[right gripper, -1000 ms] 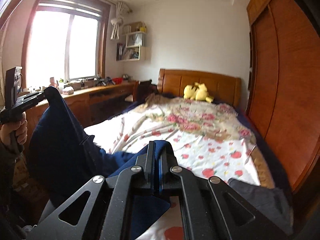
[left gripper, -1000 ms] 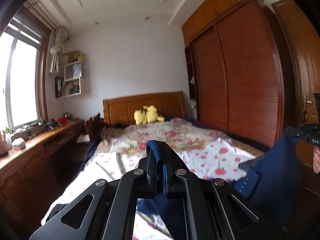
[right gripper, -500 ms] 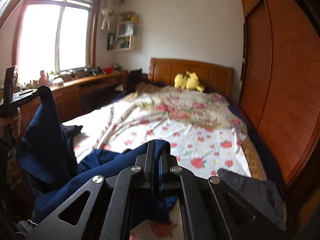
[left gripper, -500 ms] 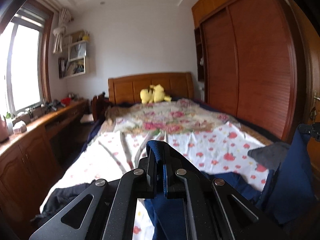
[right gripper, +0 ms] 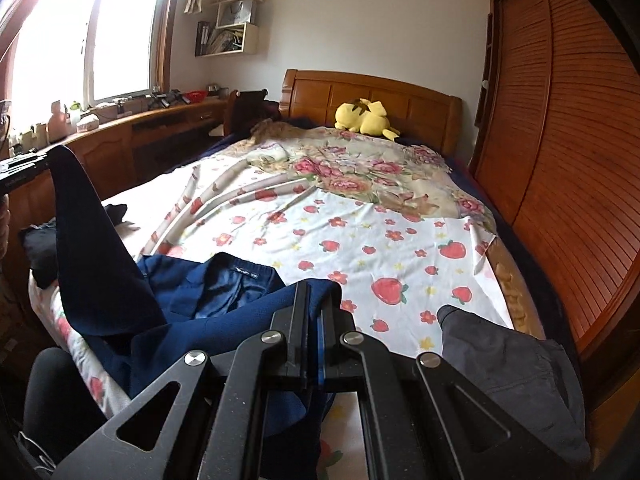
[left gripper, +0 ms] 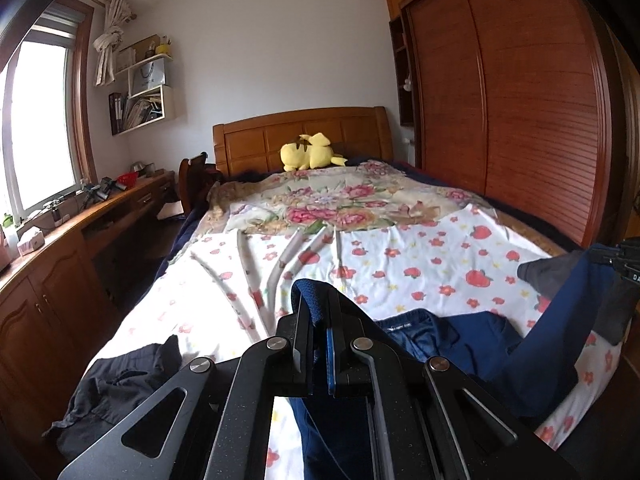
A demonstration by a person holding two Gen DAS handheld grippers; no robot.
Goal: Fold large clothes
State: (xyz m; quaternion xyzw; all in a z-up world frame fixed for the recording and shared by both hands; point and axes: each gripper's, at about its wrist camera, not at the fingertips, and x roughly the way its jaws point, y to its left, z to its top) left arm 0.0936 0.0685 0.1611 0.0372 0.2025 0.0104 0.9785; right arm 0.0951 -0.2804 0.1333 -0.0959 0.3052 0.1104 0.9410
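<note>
A large navy blue garment (right gripper: 208, 292) lies partly on the foot of the bed, its waistband with a small label facing up; it also shows in the left wrist view (left gripper: 460, 340). My left gripper (left gripper: 318, 300) is shut on one navy corner and holds it above the bed's near edge. My right gripper (right gripper: 318, 300) is shut on another navy corner. Each gripper shows at the edge of the other's view, with cloth hanging from it down to the bed.
The bed carries a strawberry-print sheet (left gripper: 420, 256) and a floral quilt (right gripper: 360, 168). A yellow plush (left gripper: 308, 156) sits by the headboard. A black garment (left gripper: 120, 384) lies at the foot's left corner, a dark grey one (right gripper: 512, 364) at the right. Wooden wardrobe (right gripper: 580, 160) right, cabinets (left gripper: 60, 280) left.
Both grippers have come down and forward toward the bed, tilting downward. The navy garment, held up in the air before, now lies partly on the sheet.
</note>
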